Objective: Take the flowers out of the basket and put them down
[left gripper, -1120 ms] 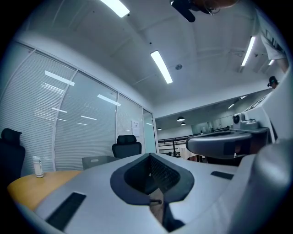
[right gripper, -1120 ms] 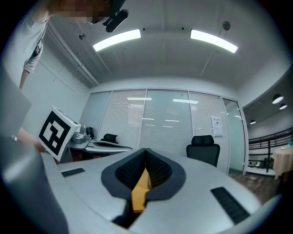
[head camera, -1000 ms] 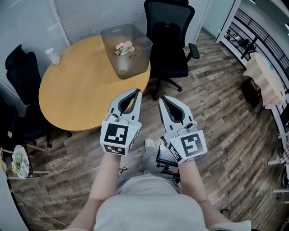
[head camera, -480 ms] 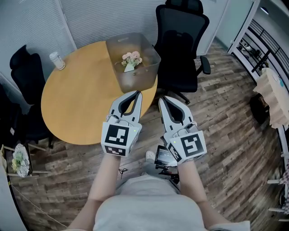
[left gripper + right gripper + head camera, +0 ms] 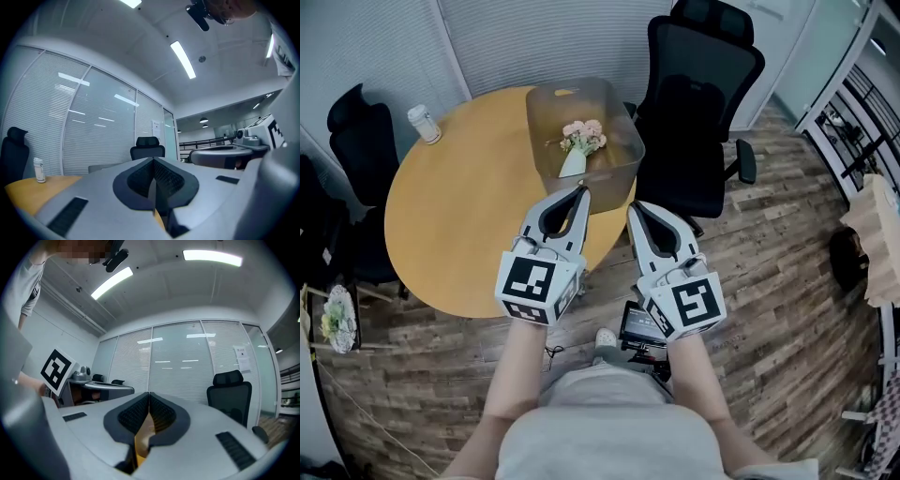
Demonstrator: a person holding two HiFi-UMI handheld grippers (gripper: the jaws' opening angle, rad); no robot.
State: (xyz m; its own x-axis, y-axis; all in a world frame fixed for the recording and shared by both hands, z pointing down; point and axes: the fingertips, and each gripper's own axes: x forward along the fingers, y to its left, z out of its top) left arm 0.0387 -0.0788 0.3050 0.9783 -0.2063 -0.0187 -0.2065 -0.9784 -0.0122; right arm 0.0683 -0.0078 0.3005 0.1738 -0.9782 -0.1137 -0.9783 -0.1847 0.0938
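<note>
A bunch of pink flowers in a white wrap stands inside a clear plastic basket at the right edge of a round wooden table. My left gripper is shut and empty, its tip just short of the basket's near wall. Beside it, the right gripper is also shut and empty, level with the table's edge. In the left gripper view the jaws meet with nothing between them. The right gripper view shows its jaws closed the same way. Neither gripper view shows the flowers.
A small white bottle stands at the table's far left, also seen as the bottle in the left gripper view. A black office chair stands right of the basket and another chair at the left. The floor is wood plank.
The table and basket have come nearer and lower in the head view as the person steps toward them. Both grippers stay shut and side by side.
</note>
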